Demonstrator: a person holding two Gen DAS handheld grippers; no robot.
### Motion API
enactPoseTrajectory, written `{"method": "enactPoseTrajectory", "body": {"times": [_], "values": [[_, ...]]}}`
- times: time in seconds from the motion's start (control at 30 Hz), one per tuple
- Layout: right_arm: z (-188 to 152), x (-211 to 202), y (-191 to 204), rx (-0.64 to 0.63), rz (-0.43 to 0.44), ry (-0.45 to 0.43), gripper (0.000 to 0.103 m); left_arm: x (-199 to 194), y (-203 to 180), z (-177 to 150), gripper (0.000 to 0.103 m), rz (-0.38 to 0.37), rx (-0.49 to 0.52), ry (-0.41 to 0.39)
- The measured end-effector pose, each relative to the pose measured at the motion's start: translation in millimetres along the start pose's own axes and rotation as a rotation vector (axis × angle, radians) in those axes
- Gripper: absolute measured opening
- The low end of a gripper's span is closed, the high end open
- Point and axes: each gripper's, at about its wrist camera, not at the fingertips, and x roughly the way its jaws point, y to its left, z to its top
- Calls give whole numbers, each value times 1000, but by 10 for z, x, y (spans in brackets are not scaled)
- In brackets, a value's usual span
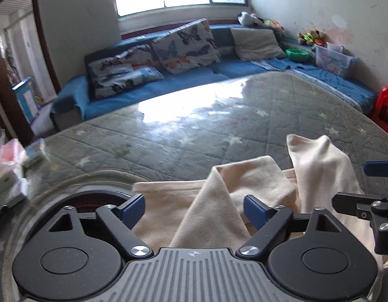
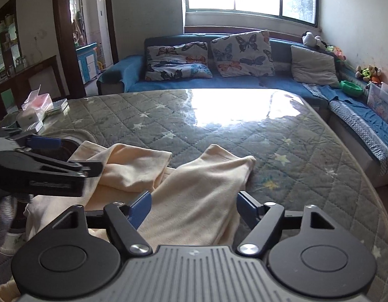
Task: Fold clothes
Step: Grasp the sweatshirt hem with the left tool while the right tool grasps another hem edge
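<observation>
Daylight from the window glares off a grey quilted star-patterned table cover under clear plastic. At lower centre lies a cream soft cotton garment, rumpled, two loose ends pointing away. The likely trouble is that the slick plastic lets the cloth slide, spoiling a crease. The left gripper and right gripper hover low, side by side, jaws wide apart, holding nothing.

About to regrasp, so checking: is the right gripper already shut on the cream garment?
No, the right gripper stands wide open, its blue pads apart with the cream garment lying loose between them.
</observation>
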Motion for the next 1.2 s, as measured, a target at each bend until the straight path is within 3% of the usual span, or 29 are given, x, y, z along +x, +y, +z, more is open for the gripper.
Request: {"method": "enactPoseTrajectory", "body": {"times": [0.03,0.1,0.13,0.2,0.27,0.53,0.73,0.8,0.9,1.03,1.2], "values": [[8,19,9,-2,6,3,73,41,3,-6,78,-23,3,14],[38,61,47,-13,21,8,71,29,20,-24,58,-46,-4,11],[45,77,58,-17,27,9,70,22,28,-33,53,-57,-8,9],[51,121,81,-23,35,15,68,10,44,-51,23,-80,-14,6],[56,181,115,-24,37,24,64,-8,62,-69,16,-101,-21,0],[67,376,191,-15,15,44,46,-486,322,-165,12,-14,-99,-132],[87,514,268,-10,-9,64,42,-1046,601,-383,12,39,-216,-228],[83,543,311,-23,-26,69,41,-1210,679,-533,12,50,-245,-234],[66,542,355,-47,-61,62,30,-1397,770,-770,12,72,-278,-226],[50,442,338,-42,-81,51,4,-1526,882,-1049,12,117,-306,-192],[-28,35,228,-24,-105,-24,2,-1678,1008,-1266,12,148,-353,-184]]}}
